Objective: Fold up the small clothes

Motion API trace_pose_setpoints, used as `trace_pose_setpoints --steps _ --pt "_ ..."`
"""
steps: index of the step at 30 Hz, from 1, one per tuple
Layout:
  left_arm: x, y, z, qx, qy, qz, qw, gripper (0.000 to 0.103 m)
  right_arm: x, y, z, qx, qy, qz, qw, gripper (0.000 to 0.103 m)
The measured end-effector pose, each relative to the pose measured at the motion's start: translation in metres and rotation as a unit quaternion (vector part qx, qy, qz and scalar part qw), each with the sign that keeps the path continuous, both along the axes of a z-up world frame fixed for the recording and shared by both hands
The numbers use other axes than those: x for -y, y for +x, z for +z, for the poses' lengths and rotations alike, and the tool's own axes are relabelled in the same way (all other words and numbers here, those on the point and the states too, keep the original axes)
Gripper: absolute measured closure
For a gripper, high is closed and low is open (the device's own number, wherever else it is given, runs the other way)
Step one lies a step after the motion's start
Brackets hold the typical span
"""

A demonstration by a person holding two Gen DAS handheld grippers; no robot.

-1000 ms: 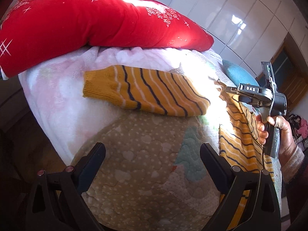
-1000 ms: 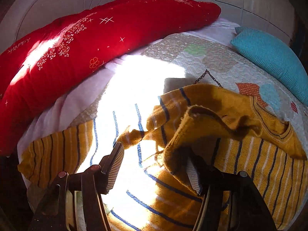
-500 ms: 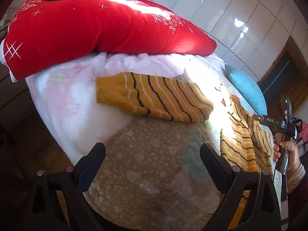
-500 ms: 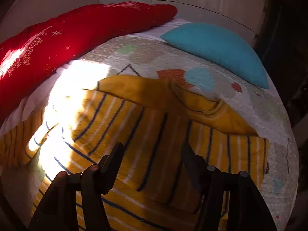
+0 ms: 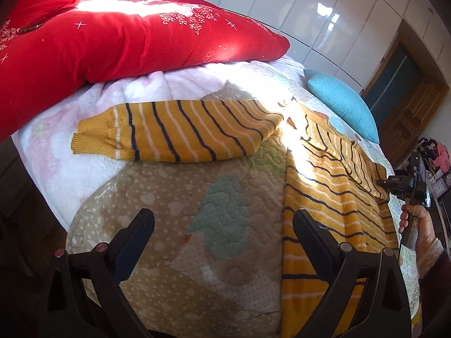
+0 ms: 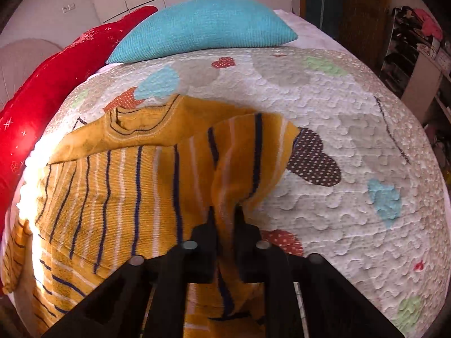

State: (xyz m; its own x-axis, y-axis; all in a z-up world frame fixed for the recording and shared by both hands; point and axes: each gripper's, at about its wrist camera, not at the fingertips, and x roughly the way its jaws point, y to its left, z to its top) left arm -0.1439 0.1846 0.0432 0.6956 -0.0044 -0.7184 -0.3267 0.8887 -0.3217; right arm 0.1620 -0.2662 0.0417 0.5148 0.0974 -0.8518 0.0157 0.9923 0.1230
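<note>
- The right tool (image 6: 224, 217) has just closed, pinching the sweater (image 6: 112, 180) by its near sleeve to fold it inward.
- The left tool (image 5: 222, 225) hangs open over the bed (image 5: 169, 225), empty, near the far sleeve (image 5: 174, 132).

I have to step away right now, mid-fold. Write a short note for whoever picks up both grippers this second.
Right gripper: its jaws have just been closing and are now shut on a pinch of the striped sweater at its right edge.
Left gripper: open, empty, hovering over the quilt.
Sweater lies on the quilt, collar toward the blue pillow; its left sleeve is still spread out flat toward the red pillow.
Done: right side gripped. Left: probably fold that side in, then the left sleeve, then the body.
</note>
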Motion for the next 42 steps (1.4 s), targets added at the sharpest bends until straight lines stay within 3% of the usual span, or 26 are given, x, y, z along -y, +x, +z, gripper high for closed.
trace_pose_setpoints --steps 4,7,9,10,12,13,18,25,28,31,33,34,35,39,42 --pt "-0.008 -0.002 0.006 -0.001 0.015 0.02 0.9997 0.005 0.019 -0.006 0.013 0.028 -0.023 -0.036 0.999 0.093" --pt "-0.028 -0.003 0.006 0.0 0.009 0.049 0.9988 0.005 0.046 -0.001 -0.002 -0.006 -0.048 -0.067 0.997 0.09" --pt "-0.041 -0.004 0.003 -0.003 0.001 0.068 0.9977 0.005 0.054 -0.001 -0.014 -0.036 -0.033 -0.055 0.997 0.08" --pt "-0.047 -0.005 0.002 -0.004 -0.003 0.077 0.997 0.005 0.057 -0.006 -0.01 -0.023 -0.028 -0.052 0.998 0.075" --pt "-0.06 -0.009 0.001 -0.005 -0.005 0.096 0.9954 0.005 0.062 -0.021 0.004 0.004 -0.024 -0.06 0.998 0.046" --pt "-0.066 -0.01 0.0 -0.007 -0.002 0.104 0.9946 0.005 0.066 -0.031 0.013 0.022 -0.019 -0.068 0.997 0.044" --pt "-0.1 -0.008 -0.007 -0.02 0.002 0.128 0.9916 0.005 0.077 -0.088 0.039 0.068 0.011 -0.067 0.995 0.041" --pt "-0.13 0.016 -0.029 -0.033 -0.029 0.125 0.9912 0.005 0.067 -0.153 0.036 0.076 0.013 -0.045 0.996 0.04" --pt "-0.13 0.031 -0.04 -0.06 -0.005 0.133 0.9893 0.005 0.057 -0.173 0.029 0.079 0.003 -0.033 0.996 0.04" --pt "-0.125 0.039 -0.036 -0.048 0.021 0.127 0.9905 0.005 0.05 -0.184 0.021 0.075 -0.005 -0.022 0.997 0.04" --pt "-0.122 0.046 -0.033 -0.051 0.031 0.111 0.992 0.04 0.049 -0.189 0.016 0.078 -0.009 -0.018 0.997 0.04" --pt "-0.123 0.051 -0.031 -0.062 0.038 0.106 0.9917 0.086 0.048 -0.192 0.015 0.08 -0.012 -0.016 0.997 0.04" --pt "-0.124 0.055 -0.029 -0.068 0.029 0.097 0.9925 0.092 0.048 -0.193 0.014 0.082 -0.015 -0.014 0.996 0.041" --pt "-0.122 0.062 0.003 -0.034 0.026 0.099 0.9942 0.093 0.049 -0.202 0.018 0.103 -0.022 -0.01 0.994 0.043" --pt "-0.105 0.08 0.038 -0.004 0.018 0.071 0.9973 0.093 0.052 -0.21 0.022 0.12 -0.017 -0.009 0.993 0.043"
